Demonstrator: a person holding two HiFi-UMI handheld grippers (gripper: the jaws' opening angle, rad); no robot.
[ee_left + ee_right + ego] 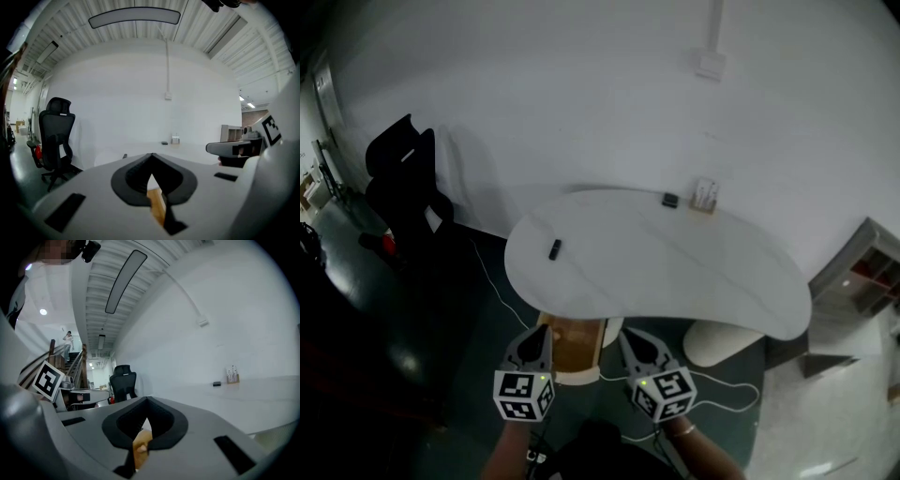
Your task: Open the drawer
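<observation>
Drawer (574, 345) wood shows as a light brown block in the lower middle of the head view, tucked under the near edge of the white table (675, 272). It sits between the two grippers. The left gripper (542, 330) lies just beside its left edge and the right gripper (625, 336) just beside its right edge, both pointing up the frame toward the table. From this steep angle I cannot tell whether either tip touches the wood.

In the left gripper view, the left gripper (151, 157) has its jaws pressed together at the tips and holds nothing. A strip of the drawer (157, 204) shows through the slit lower down, beyond the jaws.

In the right gripper view, the right gripper (146, 400) is likewise closed tip to tip and empty. The drawer (142, 444) again appears behind the slit at the bottom middle, with what may be a small pale knob, too blurred to be sure.

On the table lie a small dark object (555, 248) toward the left and another dark item (669, 200) at the far edge, beside a small stand (705, 195). A black office chair (403, 178) stands at the left of the frame.
</observation>
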